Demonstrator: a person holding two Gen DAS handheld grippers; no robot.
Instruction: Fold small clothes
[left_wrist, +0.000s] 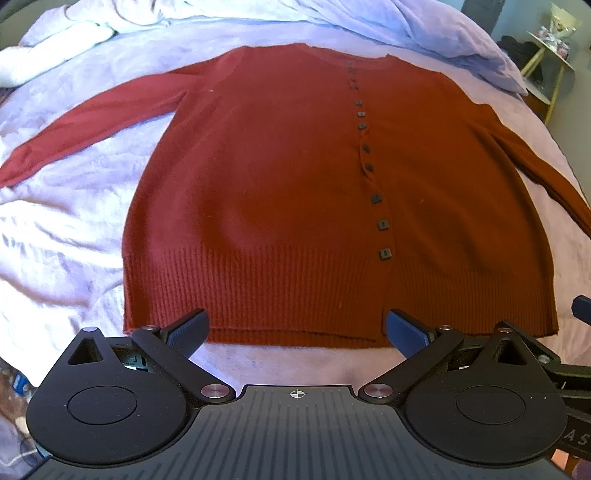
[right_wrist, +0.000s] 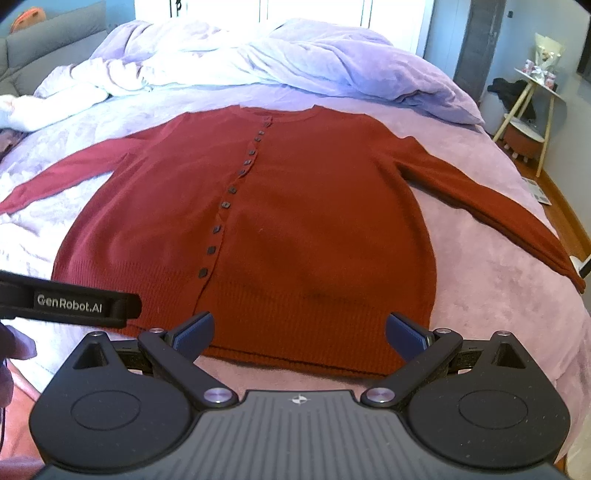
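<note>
A dark red buttoned cardigan (left_wrist: 280, 192) lies flat and face up on the bed, both sleeves spread outward, with a row of dark buttons down the front; it also shows in the right wrist view (right_wrist: 295, 221). My left gripper (left_wrist: 297, 332) is open and empty, hovering just above the cardigan's ribbed hem near its left half. My right gripper (right_wrist: 300, 334) is open and empty above the hem's right half. The left gripper's body (right_wrist: 66, 304) shows at the left edge of the right wrist view.
The bed is covered by a lilac blanket (right_wrist: 480, 277), with a rumpled lilac duvet (right_wrist: 295, 59) bunched at the far end. A small white side table (right_wrist: 535, 103) stands right of the bed, and a grey sofa (right_wrist: 44, 48) is at far left.
</note>
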